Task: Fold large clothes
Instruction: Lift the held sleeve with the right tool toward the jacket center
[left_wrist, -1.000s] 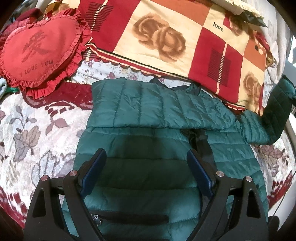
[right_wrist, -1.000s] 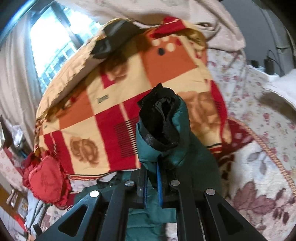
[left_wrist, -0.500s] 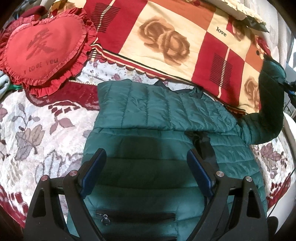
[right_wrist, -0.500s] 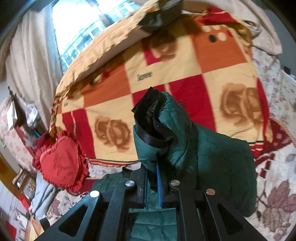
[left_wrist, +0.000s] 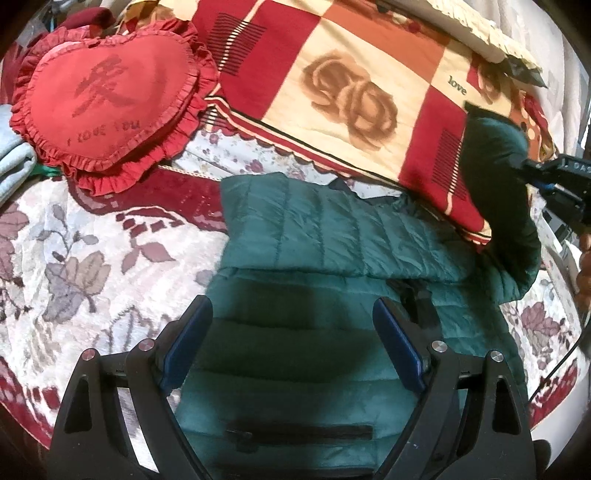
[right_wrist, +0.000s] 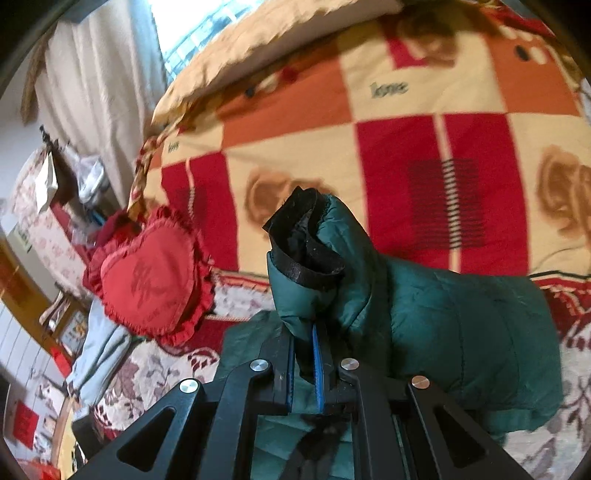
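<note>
Two grippers: my right gripper (right_wrist: 303, 354) pinches jacket (left_wrist: 314, 332) sleeve (right_wrist: 424, 314), lifted at frame center; left gripper (left_wrist: 291, 332) wide open, holding nothing, over jacket.

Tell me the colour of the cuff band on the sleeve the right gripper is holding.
Black, on the green sleeve; the cuff band shows best in the right wrist view.

One green jacket (left_wrist: 332, 266), one heart cushion (left_wrist: 107, 107), one checked blanket (left_wrist: 354, 85), two tongs (left_wrist: 291, 336) (right_wrist: 303, 354)
</note>
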